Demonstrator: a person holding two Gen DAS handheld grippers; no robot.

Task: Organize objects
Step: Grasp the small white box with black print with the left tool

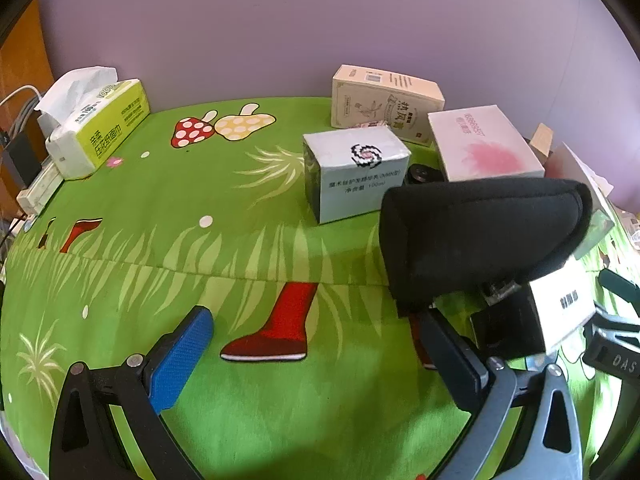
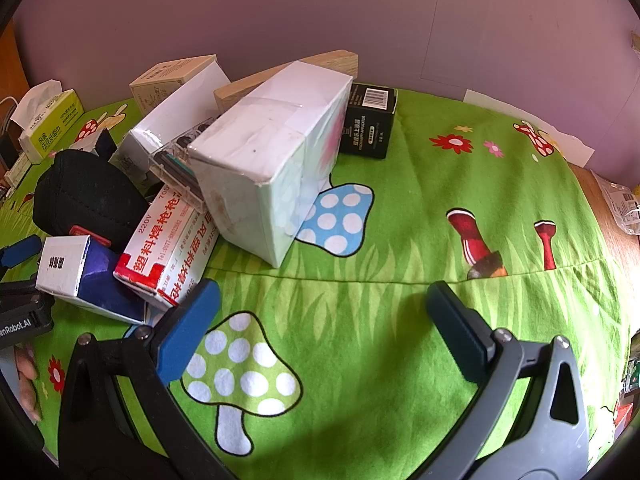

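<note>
My left gripper [image 1: 320,344] is open and empty above the green cloth. A black pouch [image 1: 484,236] lies just past its right finger, with a small white and blue box [image 1: 560,312] beside it. Beyond stand a pale grey box [image 1: 356,176], a cream box [image 1: 388,104] and a pink-flowered box [image 1: 484,148]. My right gripper [image 2: 324,328] is open and empty. Ahead of it lies a large white box [image 2: 272,160], a red and white box [image 2: 168,248], the blue and white box [image 2: 80,276], the black pouch [image 2: 84,196] and a black battery box [image 2: 368,124].
A yellow tissue pack [image 1: 100,124] sits at the far left by cables and a power strip [image 1: 36,196]. The purple wall [image 1: 320,28] closes the back. A wooden block [image 2: 288,72] leans behind the white box. Packets [image 2: 624,208] lie at the right edge.
</note>
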